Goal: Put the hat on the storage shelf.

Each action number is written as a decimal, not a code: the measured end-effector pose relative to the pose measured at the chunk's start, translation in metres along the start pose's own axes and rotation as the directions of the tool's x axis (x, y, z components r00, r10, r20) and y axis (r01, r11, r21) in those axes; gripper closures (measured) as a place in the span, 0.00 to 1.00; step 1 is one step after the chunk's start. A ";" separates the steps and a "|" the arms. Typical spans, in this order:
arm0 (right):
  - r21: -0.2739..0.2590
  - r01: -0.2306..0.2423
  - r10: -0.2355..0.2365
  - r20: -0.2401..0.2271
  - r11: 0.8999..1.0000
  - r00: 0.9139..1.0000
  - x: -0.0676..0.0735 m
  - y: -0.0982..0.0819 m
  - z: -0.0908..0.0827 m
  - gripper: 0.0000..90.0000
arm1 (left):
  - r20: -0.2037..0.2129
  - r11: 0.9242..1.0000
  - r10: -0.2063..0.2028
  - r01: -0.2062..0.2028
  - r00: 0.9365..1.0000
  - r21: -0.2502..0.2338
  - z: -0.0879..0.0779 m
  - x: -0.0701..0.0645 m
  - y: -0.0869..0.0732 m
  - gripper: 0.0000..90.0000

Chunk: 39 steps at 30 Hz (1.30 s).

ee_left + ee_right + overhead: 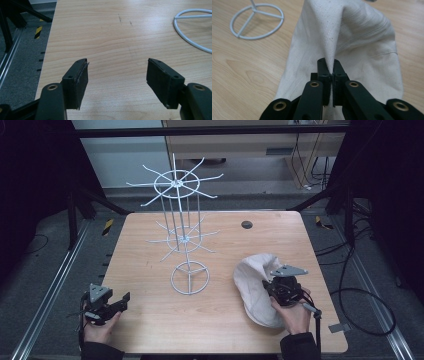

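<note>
Cloth bag (255,287), cream canvas, lies near the right edge of the table (150,330), toward the near side. My right gripper (331,72) has its jaws pinched tight on a ridge of the fabric, which rises into a peak above the fingertips. My right hand (292,312) sits just behind it. My left gripper (117,75) is at the near left corner, jaws spread wide, nothing between them, bare wood under it. White wire rack (182,227) stands upright mid-table, round base ring (190,278) between the two grippers, apart from the bag. Small dark disc (247,224) near the far edge.
</note>
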State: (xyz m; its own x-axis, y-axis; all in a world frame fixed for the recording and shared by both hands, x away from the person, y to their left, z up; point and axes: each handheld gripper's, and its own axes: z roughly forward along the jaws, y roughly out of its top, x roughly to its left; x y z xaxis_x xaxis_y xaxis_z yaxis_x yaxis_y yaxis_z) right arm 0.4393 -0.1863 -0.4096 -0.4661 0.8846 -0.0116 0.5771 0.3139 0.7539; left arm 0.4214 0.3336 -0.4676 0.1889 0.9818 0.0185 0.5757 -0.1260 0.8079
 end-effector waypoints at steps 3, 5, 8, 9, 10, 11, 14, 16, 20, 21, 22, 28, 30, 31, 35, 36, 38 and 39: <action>-0.052 0.000 0.000 -0.011 0.999 1.000 -0.004 -0.001 -0.008 0.98 | 0.007 1.000 0.001 -0.001 1.000 0.000 0.000 0.000 0.000 0.38; -0.093 -0.003 0.001 -0.027 0.996 1.000 -0.008 -0.002 -0.014 0.98 | 0.011 1.000 0.004 -0.004 1.000 0.002 0.001 -0.001 0.000 0.37; -0.129 -0.006 0.002 -0.032 0.992 0.999 -0.011 -0.003 -0.020 0.98 | 0.016 1.000 0.007 -0.007 1.000 0.002 0.001 -0.001 0.000 0.37; -0.137 -0.005 0.001 -0.032 0.990 0.999 -0.011 -0.003 -0.022 0.98 | 0.016 1.000 0.006 -0.006 1.000 0.001 0.001 -0.001 0.000 0.37; -0.151 -0.006 0.001 -0.036 0.989 0.999 -0.012 -0.003 -0.024 0.98 | 0.016 1.000 0.006 -0.006 1.000 0.001 0.001 -0.001 0.000 0.37; -0.164 -0.006 0.000 -0.040 0.986 0.999 -0.013 -0.003 -0.026 0.98 | 0.015 1.000 0.006 -0.006 1.000 0.001 0.001 -0.001 0.000 0.37; -0.202 -0.008 -0.001 -0.047 0.979 0.999 -0.015 -0.002 -0.033 0.98 | 0.015 1.000 0.005 -0.005 1.000 0.002 0.001 -0.001 0.000 0.37; -0.229 -0.009 -0.002 -0.048 0.973 0.999 -0.016 -0.001 -0.038 0.98 | 0.015 1.000 0.007 -0.007 1.000 0.003 0.001 -0.001 0.000 0.37; -0.293 -0.025 0.006 -0.068 0.956 0.998 -0.017 0.001 -0.048 0.98 | 0.016 1.000 0.006 -0.006 1.000 0.003 0.001 -0.001 0.000 0.37; -0.306 -0.026 0.004 -0.072 0.952 0.997 -0.017 0.002 -0.050 0.98 | 0.016 1.000 0.006 -0.006 1.000 0.002 0.001 -0.001 0.000 0.37; -0.316 -0.026 0.001 -0.076 0.948 0.997 -0.017 0.003 -0.052 0.98 | 0.016 1.000 0.005 -0.005 1.000 0.002 0.001 -0.001 0.000 0.37; -0.381 -0.020 -0.014 -0.085 0.924 0.996 -0.014 0.007 -0.062 0.98 | 0.016 1.000 0.005 -0.005 1.000 0.001 0.001 -0.001 0.000 0.37; -0.404 -0.018 -0.021 -0.092 0.915 0.996 -0.012 0.009 -0.066 0.98 | 0.016 1.000 0.004 -0.004 1.000 0.002 0.001 -0.001 -0.001 0.37; -0.411 -0.020 -0.020 -0.093 0.911 0.995 -0.012 0.010 -0.067 0.98 | 0.016 1.000 0.004 -0.004 1.000 0.003 0.002 -0.001 -0.001 0.37; -0.456 -0.015 -0.033 -0.097 0.890 0.995 -0.008 0.017 -0.074 0.98 | 0.014 1.000 0.005 -0.005 1.000 0.002 0.001 -0.001 0.000 0.37; -0.465 -0.014 -0.036 -0.098 0.885 0.995 -0.008 0.018 -0.075 0.99 | 0.014 1.000 0.004 -0.004 1.000 0.000 0.001 -0.001 -0.001 0.37; -0.482 -0.008 -0.043 -0.096 0.876 0.994 -0.006 0.022 -0.078 0.99 | 0.013 1.000 0.004 -0.004 1.000 0.000 0.001 -0.001 -0.001 0.37; -0.493 -0.008 -0.045 -0.097 0.870 0.994 -0.005 0.023 -0.079 0.99 | 0.013 1.000 0.003 -0.003 1.000 0.000 0.001 -0.001 -0.001 0.37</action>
State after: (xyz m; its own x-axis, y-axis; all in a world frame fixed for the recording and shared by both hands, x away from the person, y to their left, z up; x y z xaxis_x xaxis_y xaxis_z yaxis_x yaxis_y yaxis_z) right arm 0.4022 -0.2107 -0.3400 -0.5548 0.8318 0.0181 0.1758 0.0959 0.9797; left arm 0.4219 0.3326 -0.4688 0.2010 0.9795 0.0137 0.5752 -0.1293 0.8078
